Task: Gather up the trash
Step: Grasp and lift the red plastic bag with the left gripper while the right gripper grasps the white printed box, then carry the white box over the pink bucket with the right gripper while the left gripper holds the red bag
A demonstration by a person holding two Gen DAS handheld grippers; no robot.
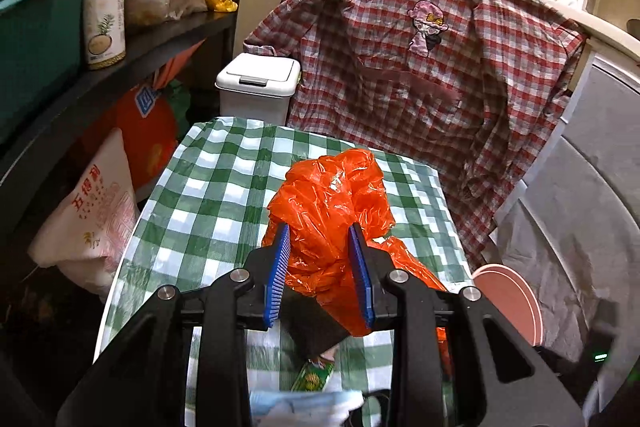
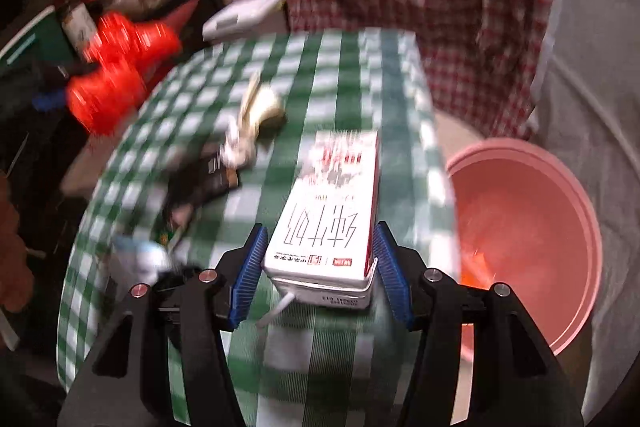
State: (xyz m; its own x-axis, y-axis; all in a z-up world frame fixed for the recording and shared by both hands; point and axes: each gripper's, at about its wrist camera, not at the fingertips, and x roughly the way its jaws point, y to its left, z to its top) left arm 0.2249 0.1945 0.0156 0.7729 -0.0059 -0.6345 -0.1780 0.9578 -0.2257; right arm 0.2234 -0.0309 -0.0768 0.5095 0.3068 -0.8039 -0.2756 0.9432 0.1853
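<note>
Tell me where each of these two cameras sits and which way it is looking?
Left wrist: sits on the left gripper, looking forward and down along its blue fingers, closed on an orange plastic bag over the checked table.
Right wrist: sits on the right gripper, looking down along its fingers, which clamp a milk carton above the table beside a pink basin.
Shared: the table, the plaid shirt, the basin and the white bin.

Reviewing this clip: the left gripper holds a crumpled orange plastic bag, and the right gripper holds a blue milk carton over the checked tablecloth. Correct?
Not quite. The carton in the right gripper is white with red print, not blue, as the right wrist view shows. The left gripper does hold the orange plastic bag.
</note>
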